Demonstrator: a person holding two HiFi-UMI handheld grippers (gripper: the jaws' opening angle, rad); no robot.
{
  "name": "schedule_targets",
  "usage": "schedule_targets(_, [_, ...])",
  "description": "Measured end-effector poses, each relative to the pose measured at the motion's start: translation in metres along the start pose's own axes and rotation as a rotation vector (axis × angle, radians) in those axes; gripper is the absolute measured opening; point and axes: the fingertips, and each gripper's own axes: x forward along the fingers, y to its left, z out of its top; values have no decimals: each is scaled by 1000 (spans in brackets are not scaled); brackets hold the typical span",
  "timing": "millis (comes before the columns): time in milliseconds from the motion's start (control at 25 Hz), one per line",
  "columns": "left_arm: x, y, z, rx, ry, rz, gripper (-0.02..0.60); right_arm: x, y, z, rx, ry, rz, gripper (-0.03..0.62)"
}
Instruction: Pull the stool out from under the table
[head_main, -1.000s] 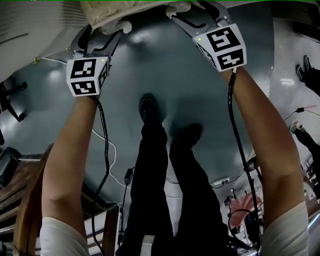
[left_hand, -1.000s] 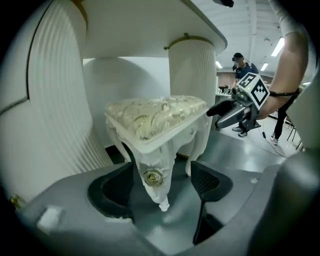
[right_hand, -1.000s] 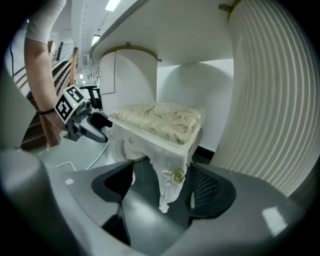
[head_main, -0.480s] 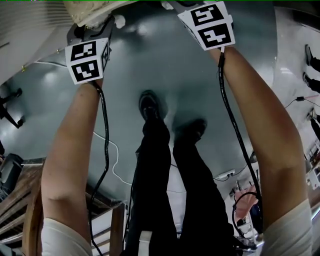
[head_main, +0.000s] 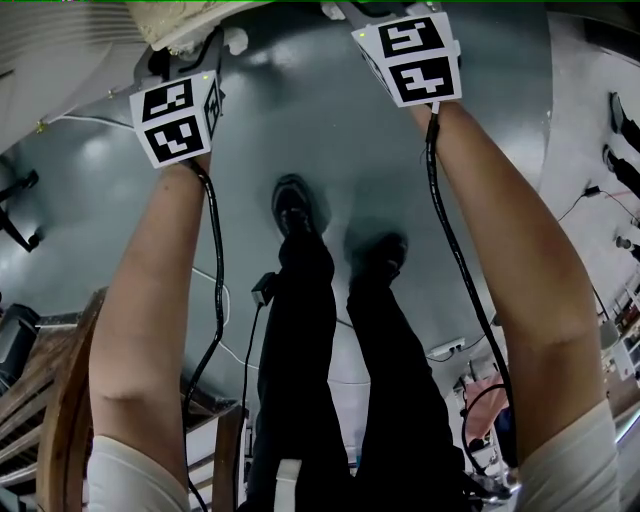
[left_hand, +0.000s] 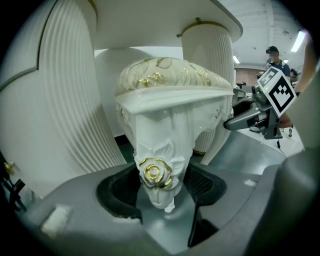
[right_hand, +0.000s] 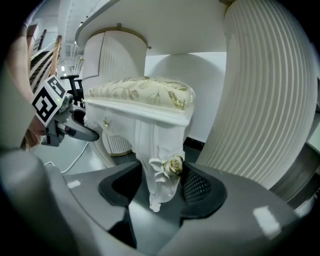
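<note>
The white stool (left_hand: 170, 75) with a gold-patterned cushion stands under the white table (left_hand: 150, 20), between its fluted pedestals (left_hand: 65, 100). My left gripper (left_hand: 160, 185) straddles one carved stool leg (left_hand: 157, 150) with a gold rose; its jaws are closing, and a dark gap still shows beside the leg. My right gripper (right_hand: 157, 187) straddles another leg (right_hand: 160, 160) of the stool (right_hand: 145, 92) in the same way, also closing. In the head view only the cushion's edge (head_main: 185, 20) and both marker cubes (head_main: 178, 120) (head_main: 410, 55) show; the fingertips are hidden.
A fluted pedestal (right_hand: 270, 100) stands close on the right of the right gripper. The person's legs and shoes (head_main: 300, 300) stand on the grey floor behind the grippers. Cables (head_main: 215, 300) trail from both. A wooden chair (head_main: 60, 420) is at lower left. A person (left_hand: 275, 55) stands far off.
Both grippers moved forward toward the stool over the second, so their jaws slid out of the head view's top edge. The person's feet stayed put.
</note>
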Motion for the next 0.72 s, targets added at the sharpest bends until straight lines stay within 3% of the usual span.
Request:
schedule_targets(200, [-15,-26,-17,-46,7,19,256,-27,7,-26,23,12,12,236])
schedule_targets(720, [-96,-85,-86,-59,40,20,256,-113,67,-90,4,51,70,225])
